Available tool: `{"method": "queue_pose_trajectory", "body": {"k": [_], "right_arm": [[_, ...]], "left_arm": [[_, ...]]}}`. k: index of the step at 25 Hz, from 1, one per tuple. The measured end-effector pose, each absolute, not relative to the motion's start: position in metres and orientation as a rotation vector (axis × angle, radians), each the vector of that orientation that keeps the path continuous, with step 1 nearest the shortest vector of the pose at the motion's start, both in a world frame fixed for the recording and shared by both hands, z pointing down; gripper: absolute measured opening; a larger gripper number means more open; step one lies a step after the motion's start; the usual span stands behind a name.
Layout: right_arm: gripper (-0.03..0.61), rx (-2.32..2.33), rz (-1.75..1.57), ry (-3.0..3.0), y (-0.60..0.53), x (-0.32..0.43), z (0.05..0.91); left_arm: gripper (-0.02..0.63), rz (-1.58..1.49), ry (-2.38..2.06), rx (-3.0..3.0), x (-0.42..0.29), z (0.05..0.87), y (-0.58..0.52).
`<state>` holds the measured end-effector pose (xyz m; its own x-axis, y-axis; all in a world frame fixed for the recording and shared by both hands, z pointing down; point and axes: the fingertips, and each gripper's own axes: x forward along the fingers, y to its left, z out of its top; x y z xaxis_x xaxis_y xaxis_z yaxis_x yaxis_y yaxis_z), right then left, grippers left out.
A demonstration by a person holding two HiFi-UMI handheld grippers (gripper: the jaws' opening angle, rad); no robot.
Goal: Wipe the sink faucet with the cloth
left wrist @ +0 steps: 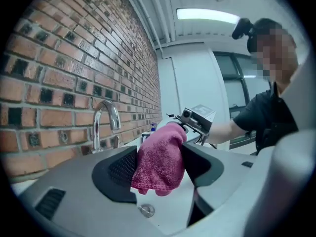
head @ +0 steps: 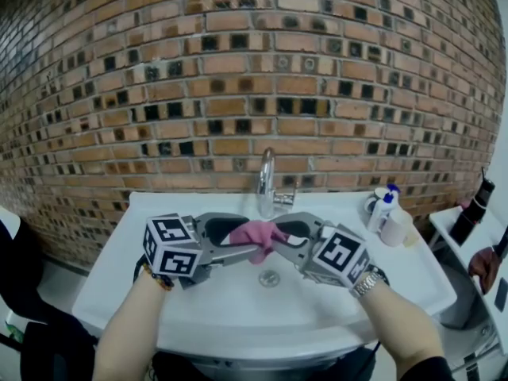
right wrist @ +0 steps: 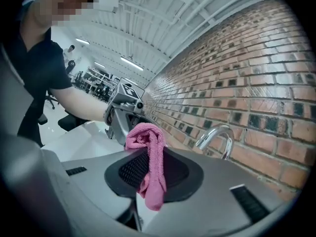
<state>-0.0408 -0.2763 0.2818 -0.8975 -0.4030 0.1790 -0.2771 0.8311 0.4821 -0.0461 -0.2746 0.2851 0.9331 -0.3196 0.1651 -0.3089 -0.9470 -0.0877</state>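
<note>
Pink cloth (head: pixel 255 235) right in the middle here, a nubby, soft terry weave, bunched into a loose roll and held up over the sink (head: pixel 198 316), just in front of the faucet (head: pixel 267 182) and apart from it. The right claw (head: pixel 287 236) has it: in the right gripper view the two black ribbed pads are pinched together on the fabric, a knot of it bulging above them and a limp tail drooping below. The left claw (head: pixel 236 240) meets it nose to nose, jaws spread wide, and the left gripper view shows the cloth hanging in the gap between its dark textured pads. The cloth lies close against the pad nearer the wall, though whether it truly touches I can't tell, and nothing is squeezed there. Both claws are smooth grey plastic, each carrying a white cube (head: pixel 171 247) printed with black square markers. The faucet is polished chrome, a slim gooseneck arching up and over, with a small handle beside it. The sink is glossy white, a wide shallow basin with rounded corners and a round metal drain (head: pixel 269 278) showing just below the cloth in the head view. Behind runs a rough brick wall (head: pixel 238 78), orange-brown with darker inset blocks. On the sink's right rim stand a white bottle (head: pixel 384 206) with a blue cap and a pale tub (head: pixel 395 228).
</note>
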Motion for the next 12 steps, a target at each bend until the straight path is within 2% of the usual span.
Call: {"method": "queue_pose_trajectory", "body": {"k": [3,5,7,12], "right_arm": [[0.071,0.501,-0.691,-2.749,-0.268,-0.044,0.275],[0.074,0.503,-0.707,-2.745,-0.265,-0.046,0.271],[0.074,0.506,-0.71,-2.75,-0.264,-0.048,0.268],[0.075,0.516,-0.702,-2.762,-0.267,-0.046,0.269]], "left_arm": [[0.272,-0.335,0.405,-3.073,-0.043,0.298,-0.266],[0.133,-0.363,0.424,-3.039,-0.043,0.3,-0.266],[0.115,-0.349,0.446,-3.019,-0.044,0.296,-0.268],[0.125,-0.305,0.461,-3.035,-0.046,0.293,-0.271]]}}
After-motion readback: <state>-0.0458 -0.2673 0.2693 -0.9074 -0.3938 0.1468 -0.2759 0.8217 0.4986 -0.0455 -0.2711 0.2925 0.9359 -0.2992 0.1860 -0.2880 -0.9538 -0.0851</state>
